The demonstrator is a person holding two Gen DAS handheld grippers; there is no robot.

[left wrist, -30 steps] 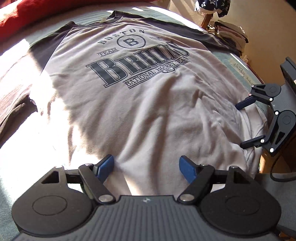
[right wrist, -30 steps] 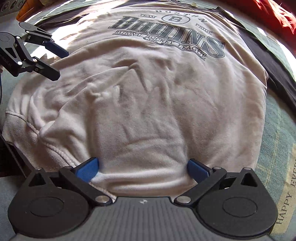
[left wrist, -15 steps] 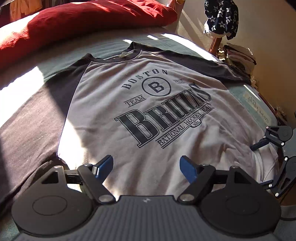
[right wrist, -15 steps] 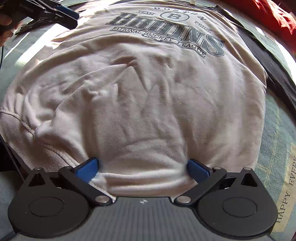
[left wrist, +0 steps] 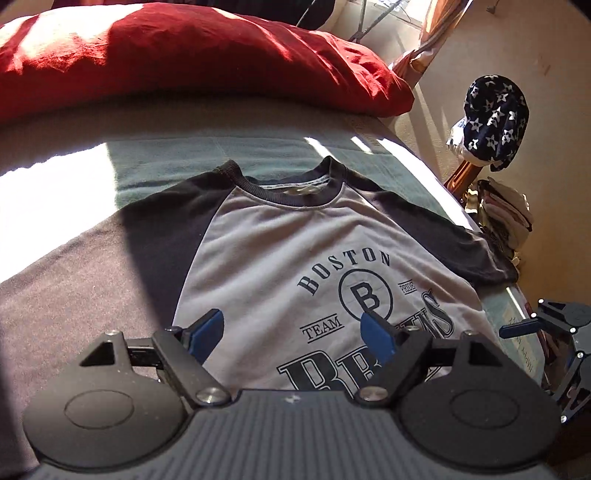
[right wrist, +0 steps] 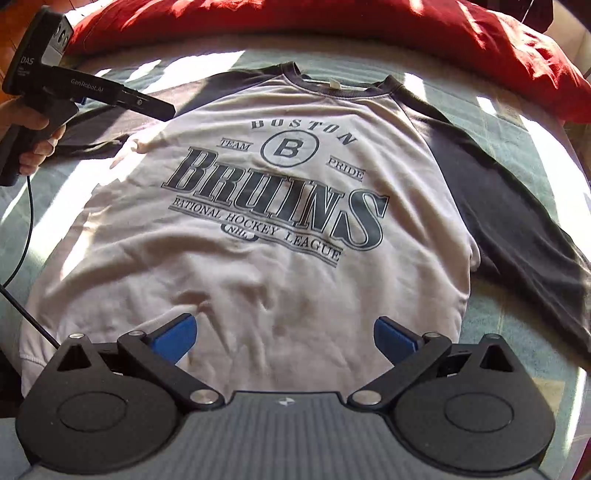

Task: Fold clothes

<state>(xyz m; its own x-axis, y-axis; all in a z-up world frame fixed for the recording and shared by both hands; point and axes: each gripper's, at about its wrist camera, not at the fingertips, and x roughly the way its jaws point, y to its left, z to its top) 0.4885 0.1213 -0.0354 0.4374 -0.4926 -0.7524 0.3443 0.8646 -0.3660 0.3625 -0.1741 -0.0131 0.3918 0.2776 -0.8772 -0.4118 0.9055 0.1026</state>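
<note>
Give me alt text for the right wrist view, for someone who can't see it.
A grey sweatshirt with dark sleeves and a Boston Bruins print lies flat, front up, on a bed, with a red pillow beyond its collar. The open right gripper fills the foreground over the hem; at upper left a hand holds the left gripper.

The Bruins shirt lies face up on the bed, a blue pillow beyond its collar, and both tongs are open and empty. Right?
Not quite: the pillow beyond the collar is red, not blue, as the right wrist view shows. The rest holds: the shirt lies face up on the bed, and the left tongs and right tongs are open and empty.
</note>
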